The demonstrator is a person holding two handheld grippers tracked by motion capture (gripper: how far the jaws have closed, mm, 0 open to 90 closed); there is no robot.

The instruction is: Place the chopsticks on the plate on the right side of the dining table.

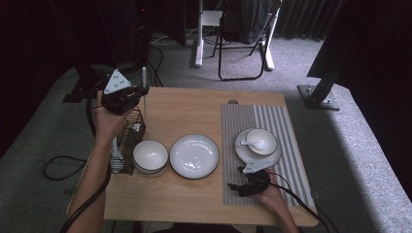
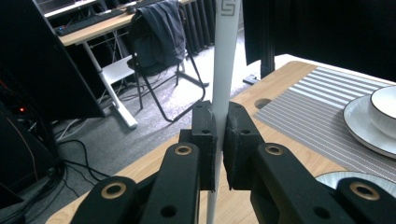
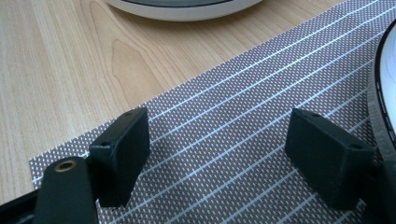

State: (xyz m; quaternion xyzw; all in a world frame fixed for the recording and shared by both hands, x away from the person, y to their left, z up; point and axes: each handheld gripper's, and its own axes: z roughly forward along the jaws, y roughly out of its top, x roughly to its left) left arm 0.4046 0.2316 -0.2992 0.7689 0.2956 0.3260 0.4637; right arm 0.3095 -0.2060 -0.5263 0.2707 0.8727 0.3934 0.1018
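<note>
Big wood table [image 1: 194, 194] w/ a striped grey mat [image 1: 262, 121] on its right side. In the middle sits a big white plate [image 1: 194, 155]. Next to it on the left, a white bowl [image 1: 150, 156]. On the mat there's a small plate [image 1: 243, 151] w/ a cup-like bowl [image 1: 261, 141] and a little spoon [image 1: 252, 143] in it. At the table's left edge, a dark wire rack [image 1: 130, 138].

Left gripper [image 1: 127, 94] is held up above the rack. Its jaws are pinching a long thin white stick [image 2: 223, 70], prob. a chopstick, standing nearly straight up. Right gripper [image 1: 239, 187] lies low on the mat, just by the small plate; its jaws are spread wide w/ nothing between them.

The stick looks light, hard and smooth, so I think it could slip or swing in the jaws. Best to grab it near the middle, not the tip, and squeeze gently. The dishes look heavy-ish and easy to break; a stick knocking them prob. won't hurt, but a drop could roll off the table.
</note>
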